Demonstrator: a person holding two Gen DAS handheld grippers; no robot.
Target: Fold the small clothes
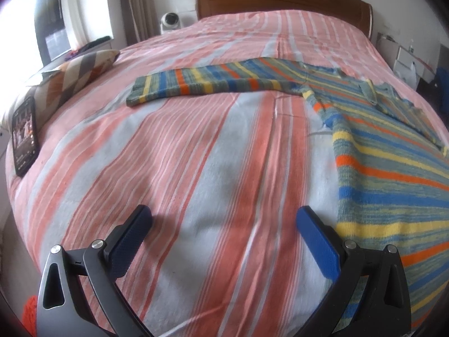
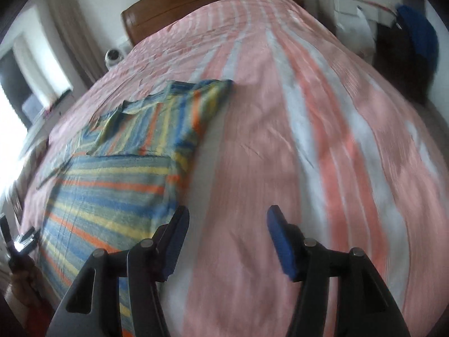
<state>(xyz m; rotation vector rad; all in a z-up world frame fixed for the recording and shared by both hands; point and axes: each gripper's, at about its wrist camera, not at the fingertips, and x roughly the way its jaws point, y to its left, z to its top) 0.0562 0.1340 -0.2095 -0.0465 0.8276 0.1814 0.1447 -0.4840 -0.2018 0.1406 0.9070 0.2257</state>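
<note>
Garment: striped knitted sweater (image 1: 364,129), lying flat on my pink-and-grey striped bedspread (image 1: 196,154).
My left jaws (image 1: 224,224): apart, empty.
My right jaws (image 2: 227,224): apart, empty.

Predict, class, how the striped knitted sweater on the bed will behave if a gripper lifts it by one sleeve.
The striped sweater lies flat and follows the bedspread, so it is probably floppy and would hang and drape. Its outstretched sleeve would likely trail behind. The knit looks textured, so probably not slippery.
</note>
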